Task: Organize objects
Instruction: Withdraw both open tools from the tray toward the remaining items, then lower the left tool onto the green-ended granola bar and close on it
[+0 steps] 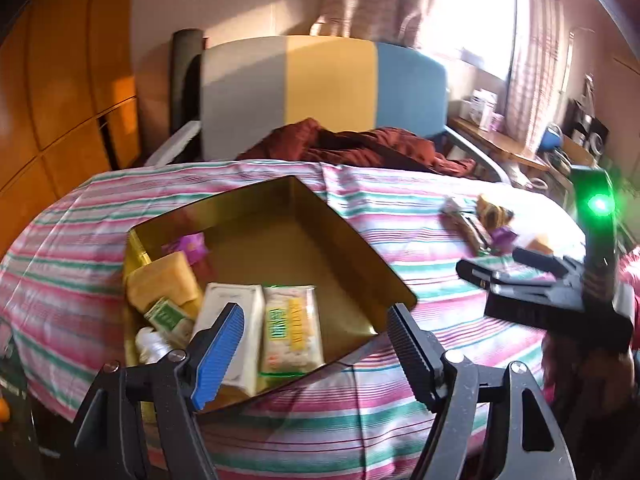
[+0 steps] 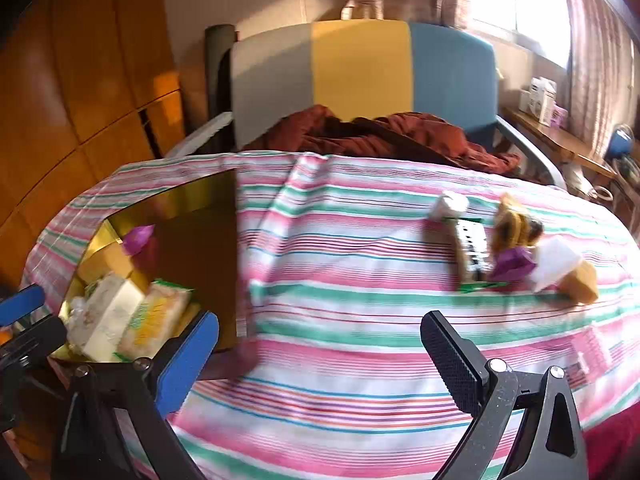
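A gold box (image 1: 352, 240) sits open on the striped bedsheet (image 1: 400, 420). It holds a white tissue pack (image 1: 236, 300), a yellow-green packet (image 1: 290, 332), a yellow block (image 1: 164, 280), a purple wrapper (image 1: 192, 246) and small green packets. My left gripper (image 1: 316, 340) hovers open over the box's near corner, nothing between its fingers. My right gripper (image 2: 320, 356) is open and empty above bare sheet, between the gold box (image 2: 192, 208) and a loose pile: white packet (image 2: 448, 204), brown striped box (image 2: 472, 252), brown item (image 2: 516, 220), purple wrapper (image 2: 514, 264), yellow block (image 2: 582, 282). The right gripper (image 1: 504, 266) also shows in the left wrist view.
A maroon blanket (image 2: 380, 132) is bunched at the bed's far end below a grey, yellow and blue headboard (image 2: 360, 64). A wooden wardrobe (image 2: 80, 80) stands at the left. A side desk (image 2: 560, 136) with boxes stands by the window at the right.
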Demonstrator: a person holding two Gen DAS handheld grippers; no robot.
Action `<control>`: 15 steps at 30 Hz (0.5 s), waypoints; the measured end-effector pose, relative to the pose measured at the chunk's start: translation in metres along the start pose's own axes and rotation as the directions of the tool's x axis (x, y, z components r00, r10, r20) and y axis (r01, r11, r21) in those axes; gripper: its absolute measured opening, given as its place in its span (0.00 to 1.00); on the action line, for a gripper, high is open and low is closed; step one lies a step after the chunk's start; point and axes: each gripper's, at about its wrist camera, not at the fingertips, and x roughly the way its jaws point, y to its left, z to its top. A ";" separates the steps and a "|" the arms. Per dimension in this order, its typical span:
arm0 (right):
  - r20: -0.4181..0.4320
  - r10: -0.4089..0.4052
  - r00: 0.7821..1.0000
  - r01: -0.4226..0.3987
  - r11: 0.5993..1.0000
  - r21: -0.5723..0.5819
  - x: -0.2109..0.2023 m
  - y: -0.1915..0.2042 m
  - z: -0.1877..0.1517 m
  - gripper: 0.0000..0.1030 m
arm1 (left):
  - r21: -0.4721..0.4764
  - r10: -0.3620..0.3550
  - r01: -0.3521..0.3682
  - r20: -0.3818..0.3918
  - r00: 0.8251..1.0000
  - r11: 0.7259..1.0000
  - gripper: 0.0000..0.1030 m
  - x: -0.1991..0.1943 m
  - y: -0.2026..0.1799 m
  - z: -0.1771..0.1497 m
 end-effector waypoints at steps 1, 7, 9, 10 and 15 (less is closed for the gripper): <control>-0.002 -0.013 1.000 0.013 1.000 0.004 0.001 -0.009 0.003 0.99 | 0.010 -0.009 0.009 -0.003 1.000 1.000 0.73 0.001 -0.004 0.001; -0.012 -0.097 0.995 0.098 0.991 0.093 -0.002 -0.081 0.022 0.99 | 0.050 -0.036 0.038 -0.043 0.998 0.998 0.73 0.013 -0.027 0.008; -0.009 -0.146 0.989 0.146 0.982 0.122 -0.005 -0.109 0.028 0.99 | 0.068 -0.046 0.049 -0.048 0.998 0.996 0.73 0.016 -0.034 0.011; -0.009 -0.176 0.984 0.176 0.974 0.141 -0.006 -0.126 0.031 0.99 | 0.082 -0.051 0.054 -0.043 0.998 0.995 0.73 0.016 -0.039 0.013; -0.019 -0.294 0.956 0.286 0.911 0.296 -0.009 -0.206 0.034 0.99 | 0.153 -0.072 0.077 -0.035 0.997 0.985 0.73 0.023 -0.068 0.024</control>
